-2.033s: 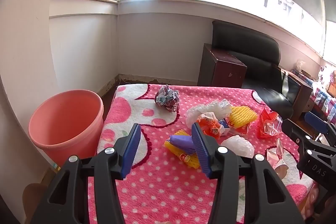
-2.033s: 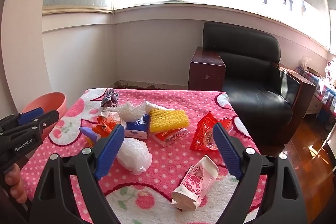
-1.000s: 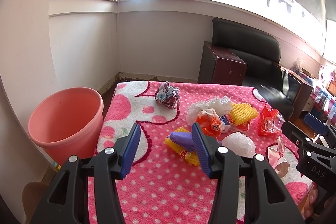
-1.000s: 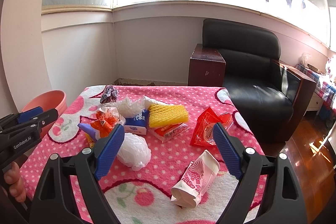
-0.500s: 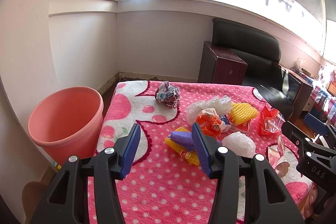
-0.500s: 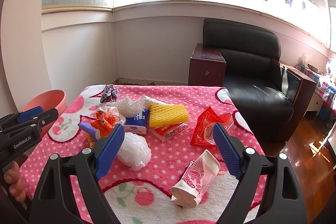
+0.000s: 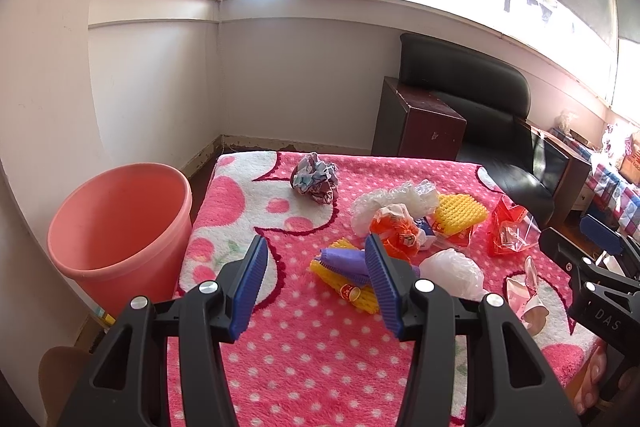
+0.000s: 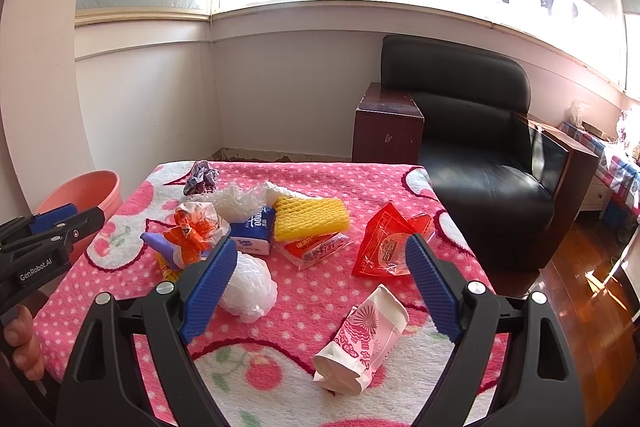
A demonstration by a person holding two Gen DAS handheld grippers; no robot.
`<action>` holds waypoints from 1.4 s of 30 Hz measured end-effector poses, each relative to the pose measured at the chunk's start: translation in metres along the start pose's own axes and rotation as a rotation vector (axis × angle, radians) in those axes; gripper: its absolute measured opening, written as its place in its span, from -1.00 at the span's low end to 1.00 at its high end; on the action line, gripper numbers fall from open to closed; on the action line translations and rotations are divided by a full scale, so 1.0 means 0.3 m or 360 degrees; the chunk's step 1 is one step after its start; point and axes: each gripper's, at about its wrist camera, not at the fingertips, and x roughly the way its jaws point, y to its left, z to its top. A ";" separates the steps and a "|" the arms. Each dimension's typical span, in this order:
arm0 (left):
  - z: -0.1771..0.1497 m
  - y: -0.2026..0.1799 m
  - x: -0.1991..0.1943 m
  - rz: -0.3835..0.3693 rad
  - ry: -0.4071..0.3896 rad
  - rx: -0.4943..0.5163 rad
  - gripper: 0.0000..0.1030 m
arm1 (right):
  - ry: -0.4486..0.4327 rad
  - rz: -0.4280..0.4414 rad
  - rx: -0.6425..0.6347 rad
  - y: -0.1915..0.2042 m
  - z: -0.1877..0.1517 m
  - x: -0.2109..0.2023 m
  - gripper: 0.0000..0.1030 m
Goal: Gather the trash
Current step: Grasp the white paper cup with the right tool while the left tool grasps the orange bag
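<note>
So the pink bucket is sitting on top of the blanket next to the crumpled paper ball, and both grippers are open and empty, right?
Not quite. The pink bucket stands on the floor beside the blanket, as the left wrist view shows. The left gripper and right gripper are indeed open and empty.

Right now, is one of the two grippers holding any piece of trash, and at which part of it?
Nothing is held. The left gripper and the right gripper are both open and empty, above the pink blanket.
</note>
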 end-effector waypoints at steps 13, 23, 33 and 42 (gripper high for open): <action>-0.008 -0.005 0.041 -0.0212 0.0125 -0.0080 -0.03 | 0.0065 -0.0053 0.0024 -0.119 -0.046 -0.023 0.68; -0.019 -0.042 0.076 -0.0321 0.0214 -0.0013 -0.03 | 0.0229 0.0074 0.0018 -0.120 -0.115 0.034 0.68; 0.021 -0.040 0.152 -0.0418 0.0307 -0.0071 -0.03 | 0.0400 0.0157 0.0071 -0.126 -0.165 0.129 0.64; 0.058 -0.112 0.243 -0.0431 0.0327 0.0041 -0.03 | 0.0441 0.0216 0.0144 -0.170 -0.183 0.148 -0.11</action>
